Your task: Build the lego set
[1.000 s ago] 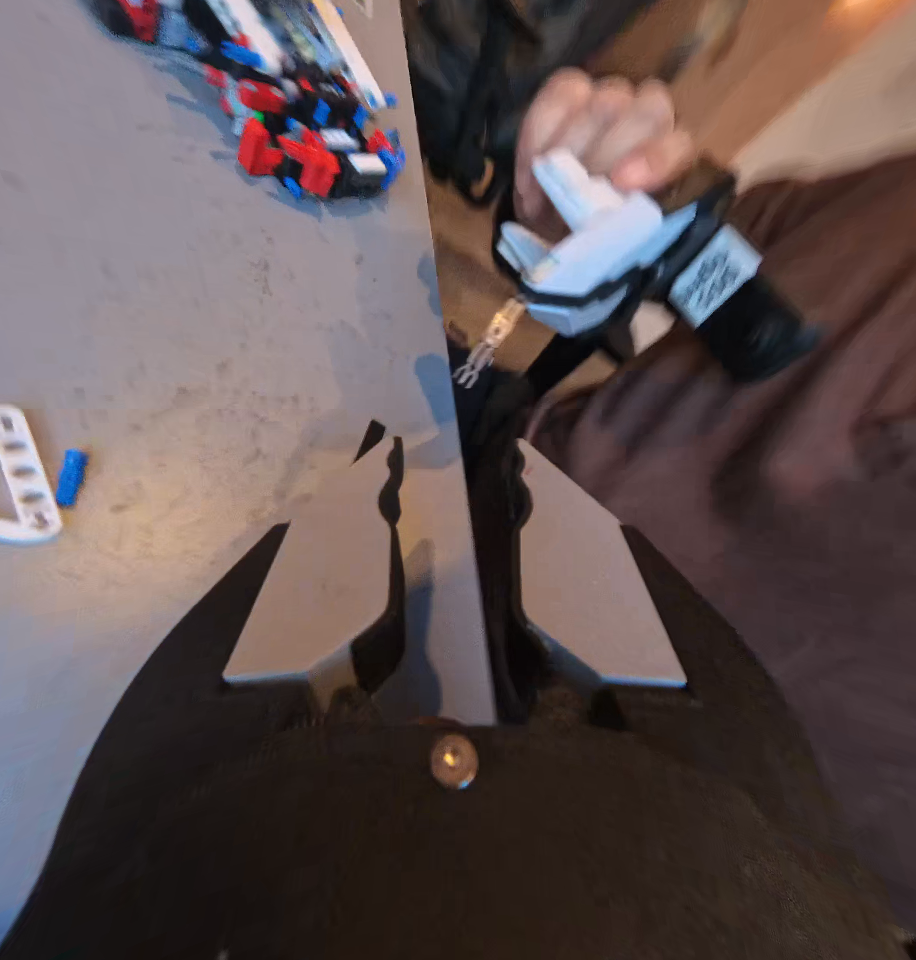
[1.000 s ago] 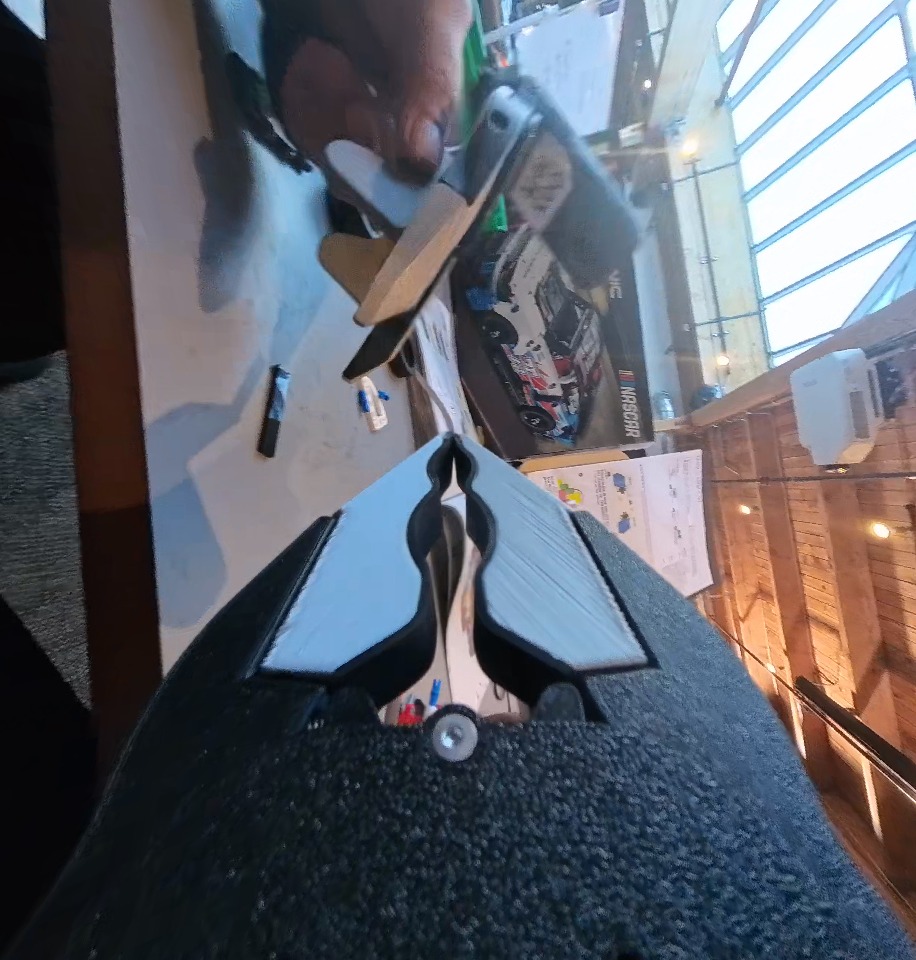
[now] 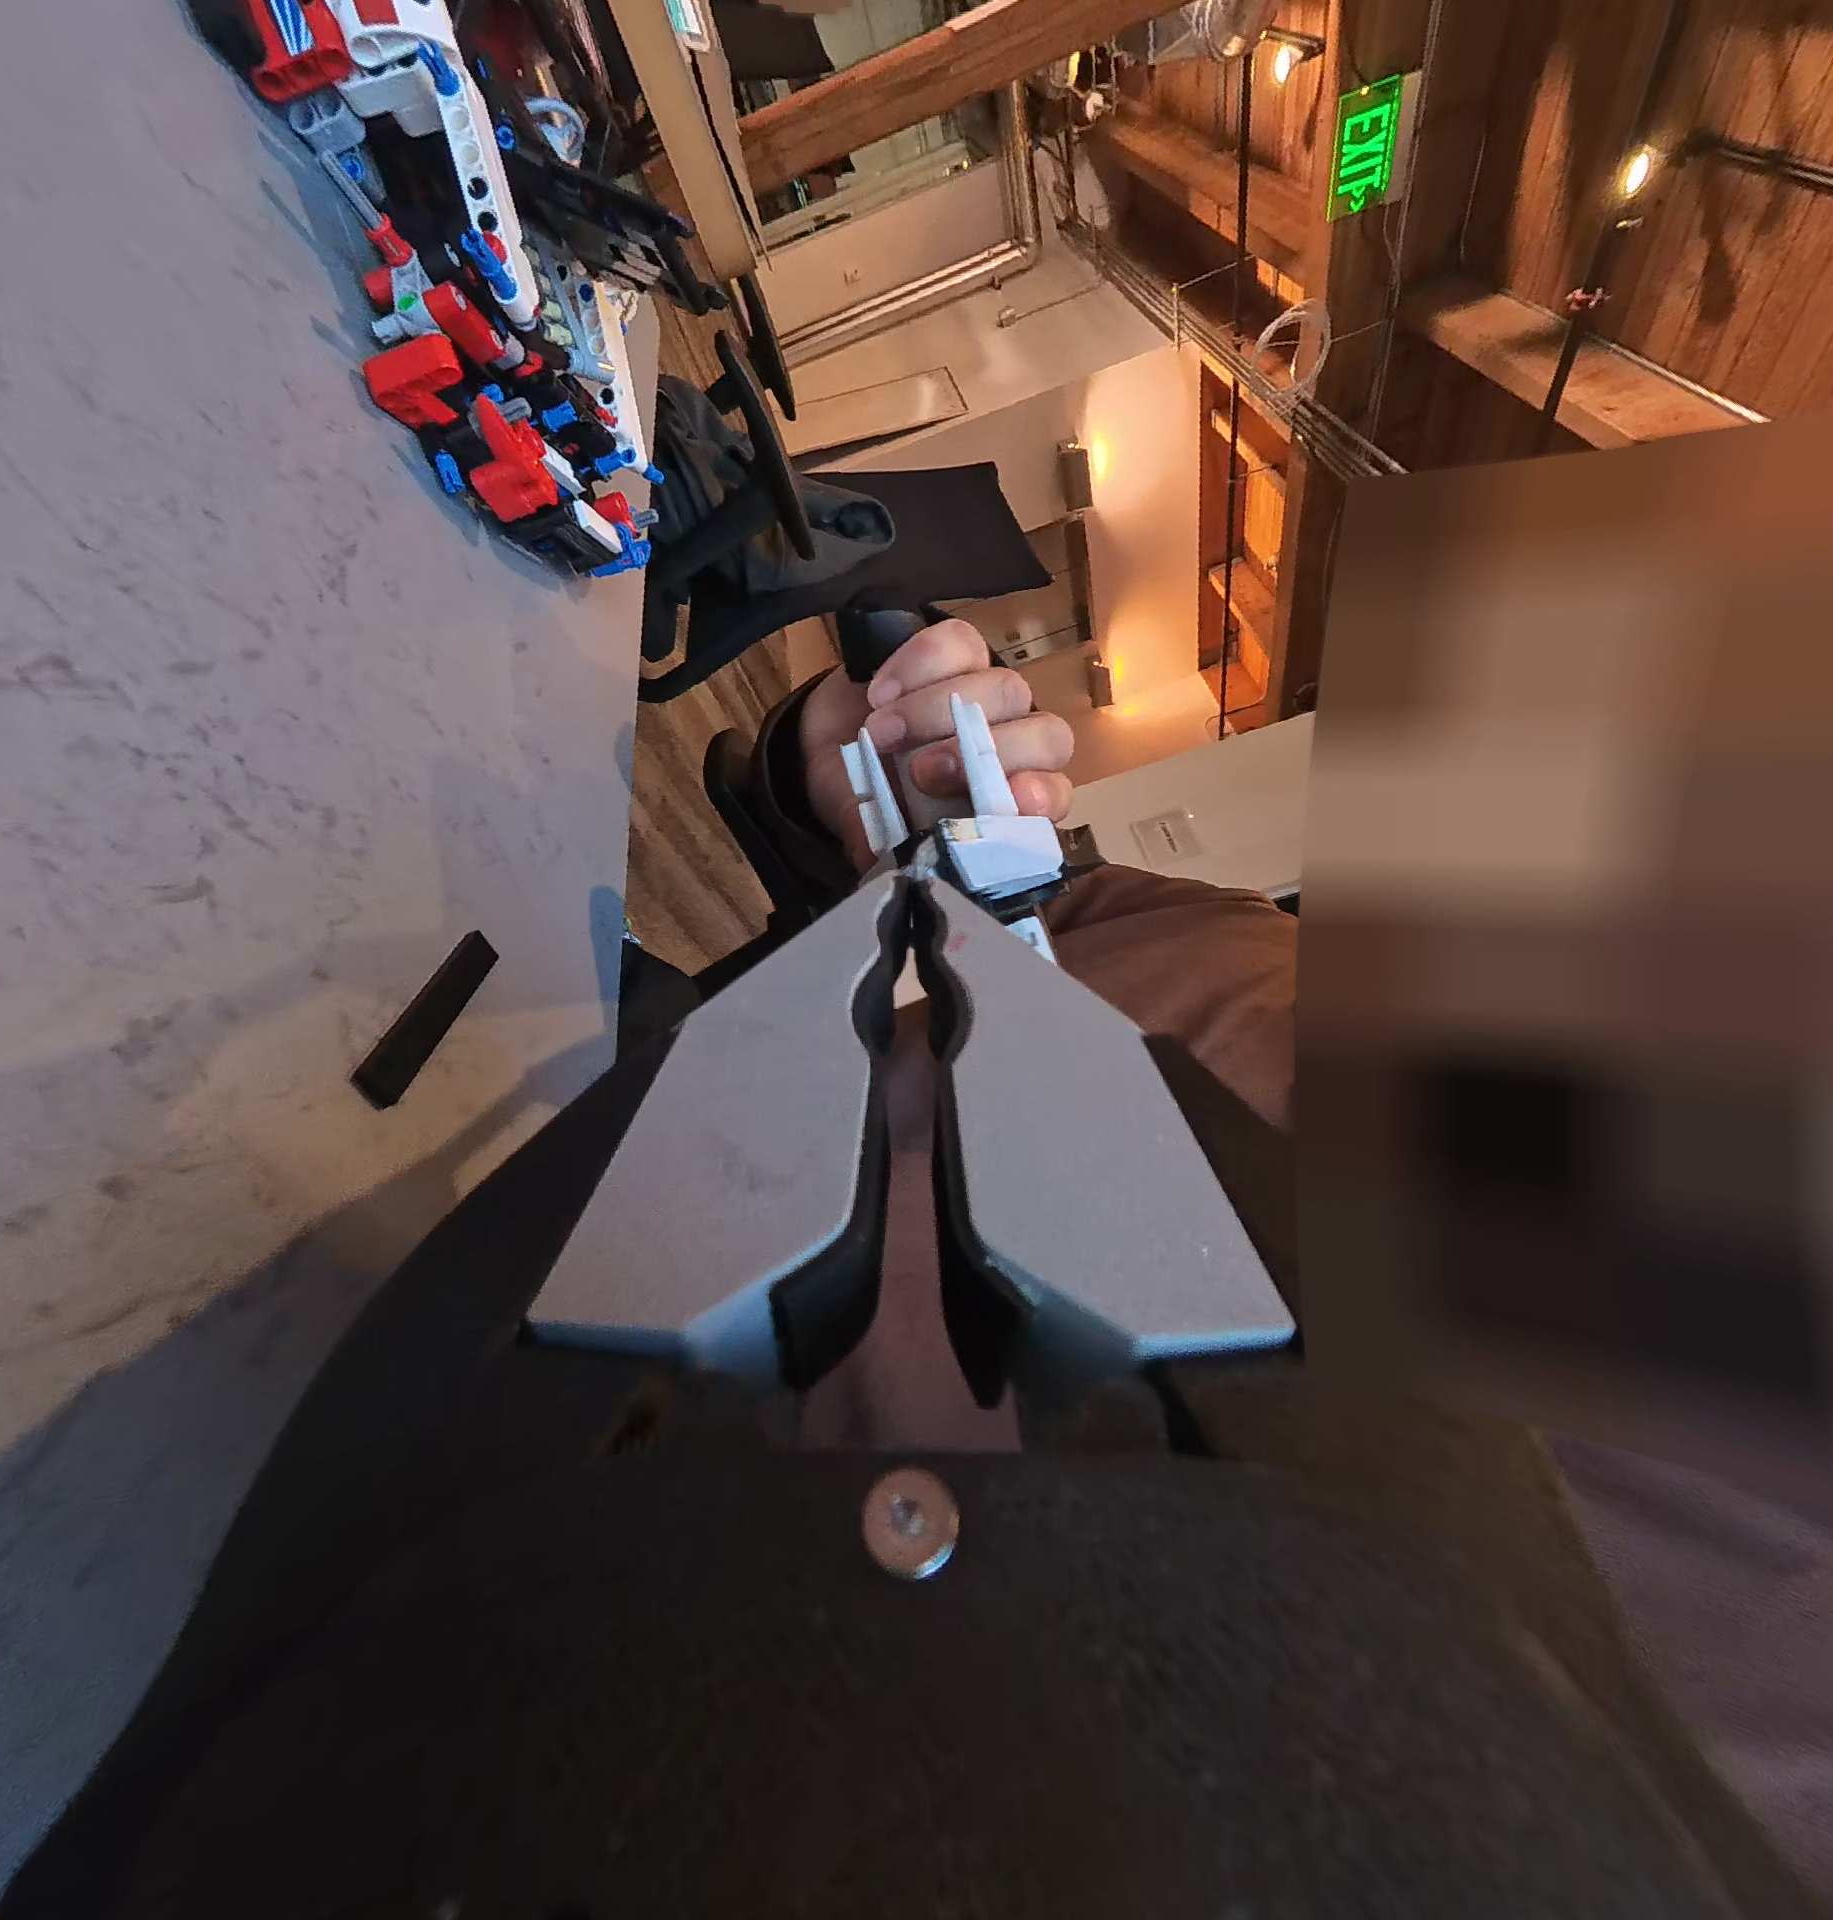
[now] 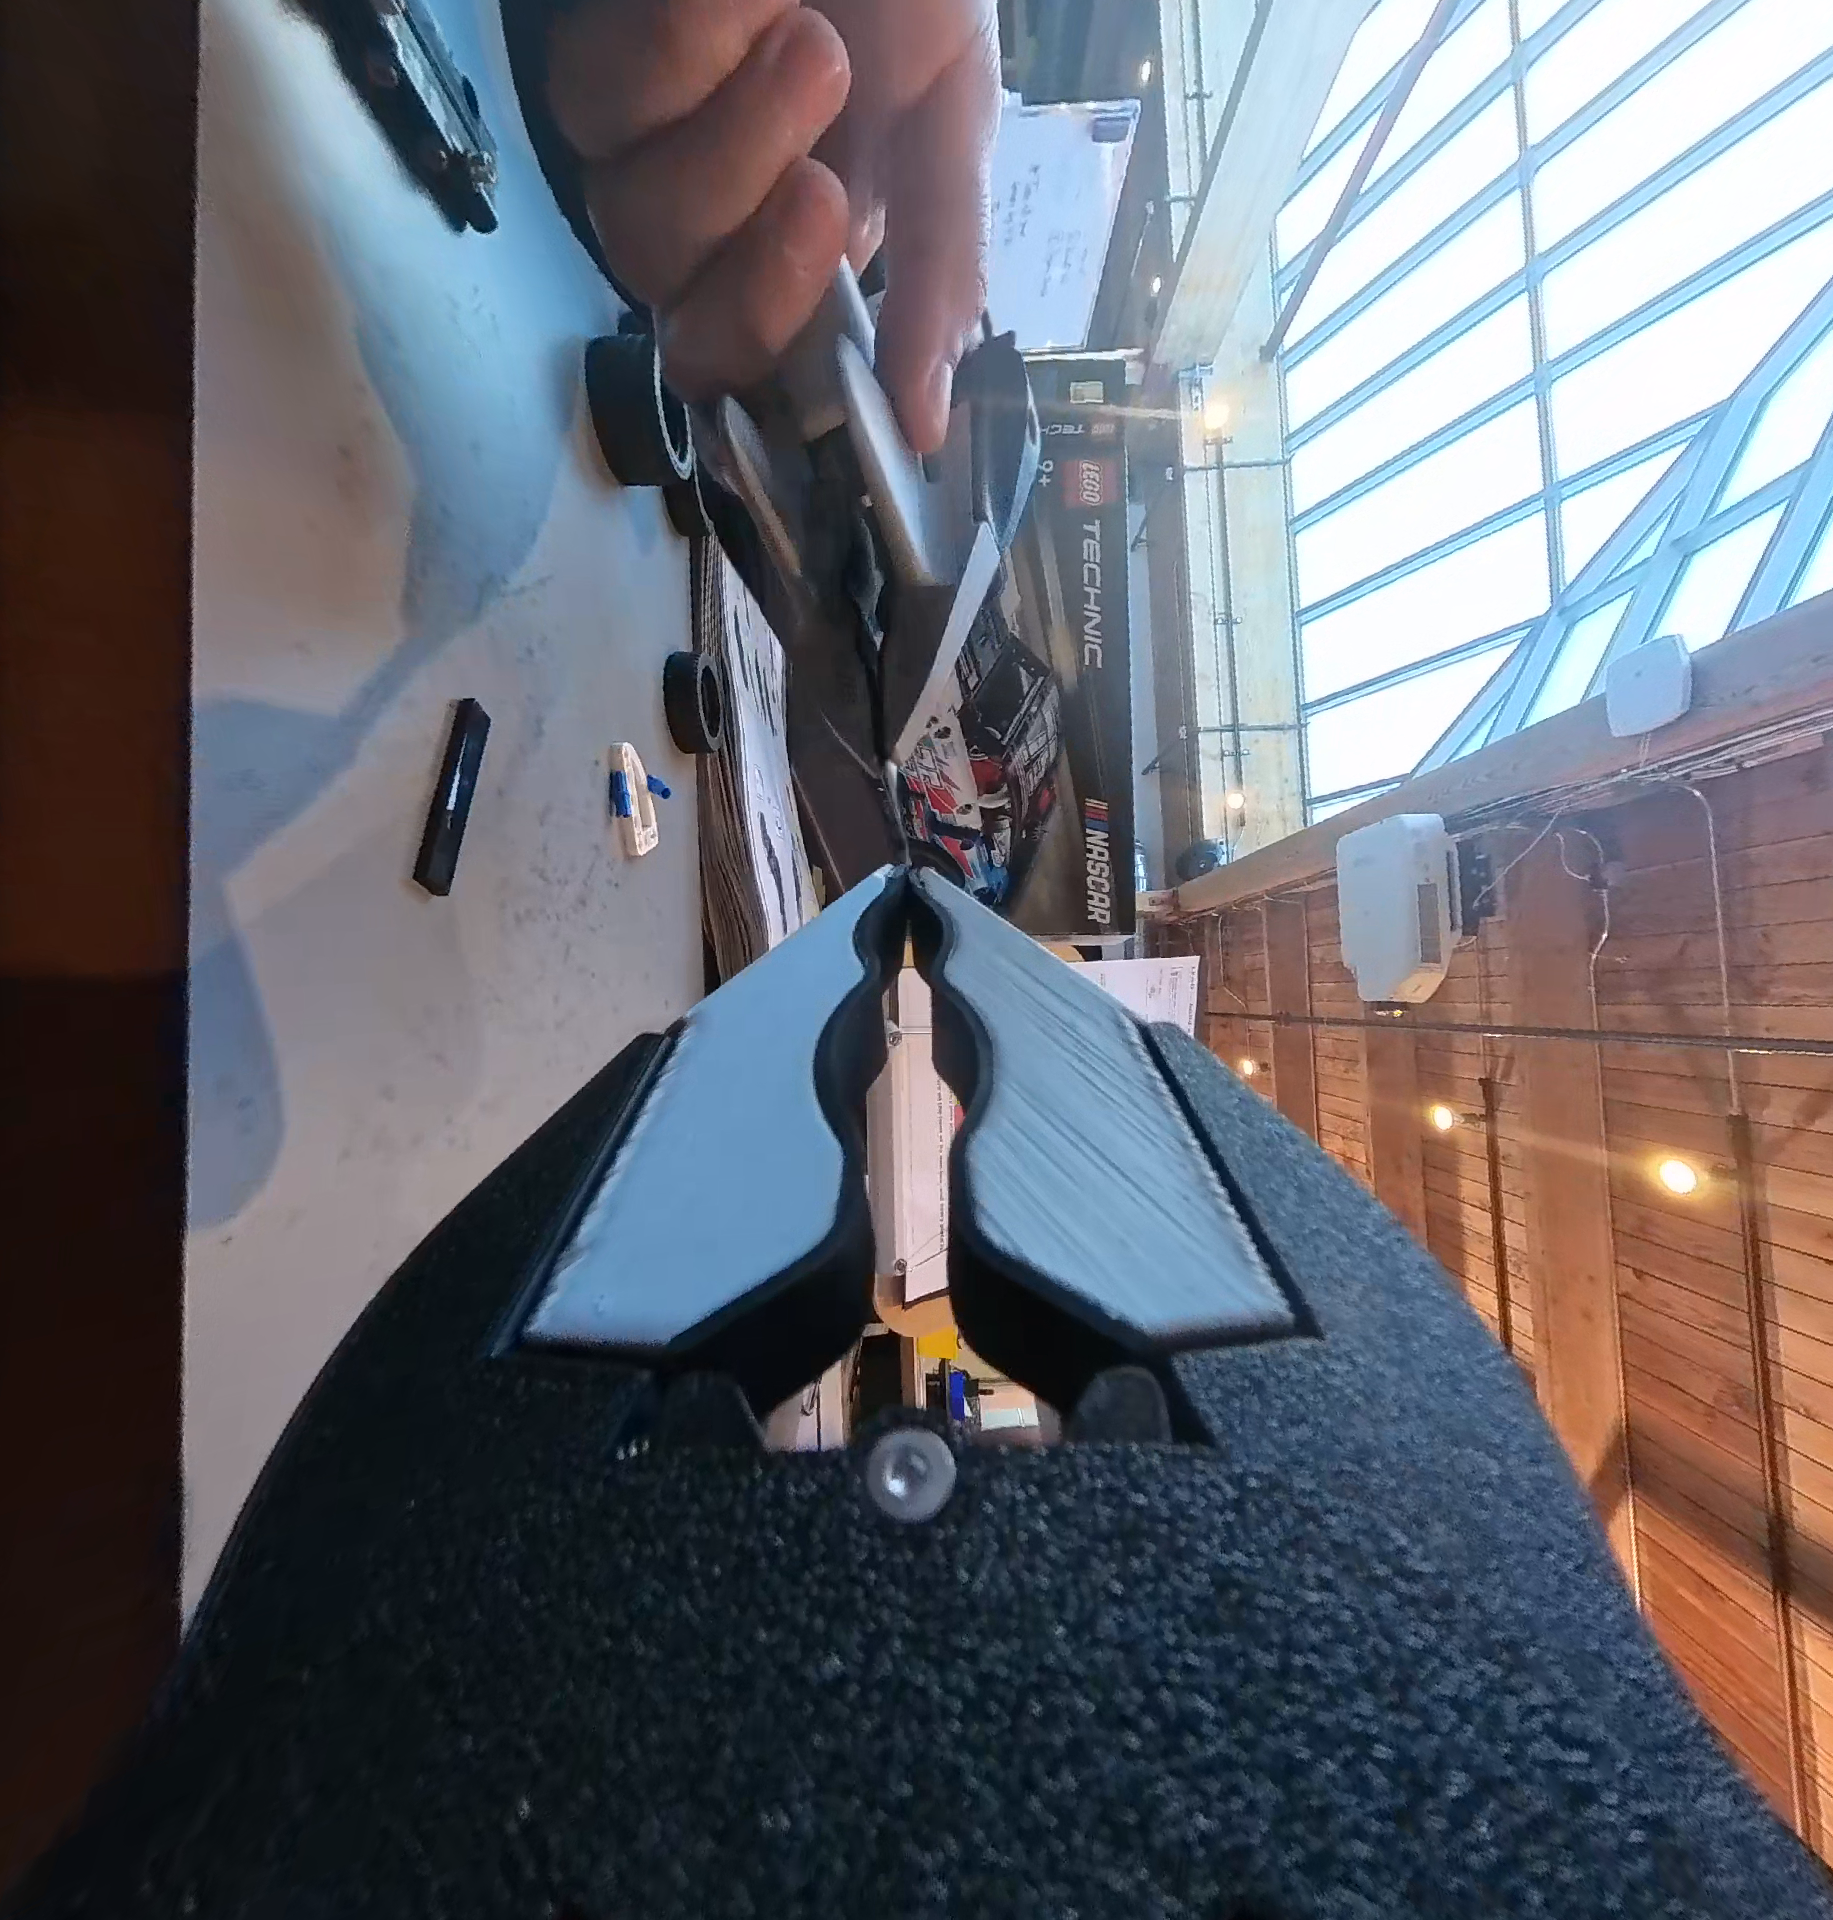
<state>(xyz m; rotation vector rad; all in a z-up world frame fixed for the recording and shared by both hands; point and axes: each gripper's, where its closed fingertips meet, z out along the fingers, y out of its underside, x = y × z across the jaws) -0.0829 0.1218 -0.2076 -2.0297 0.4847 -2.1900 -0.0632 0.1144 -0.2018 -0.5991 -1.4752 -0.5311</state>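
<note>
Where tips meet, both grippers' fingers (image 3: 1037, 1122) (image 4: 1088, 1132) closed, nothing visibly between.

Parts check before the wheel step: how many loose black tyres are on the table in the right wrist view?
2. A large tyre sits beside the hand; a smaller tyre stands against the booklet edge. Others may be hidden behind the hand.

A table (image 4: 372, 1039) holds a flat bar (image 4: 453, 798) near its edge, a small curved piece (image 4: 633, 798) just beside it, then a wheel (image 4: 692, 702) and a booklet (image 4: 761, 790). The set's box (image 4: 1083, 675) stands behind. A cluster of bricks (image 3: 496, 416) lies farther along the table.
</note>
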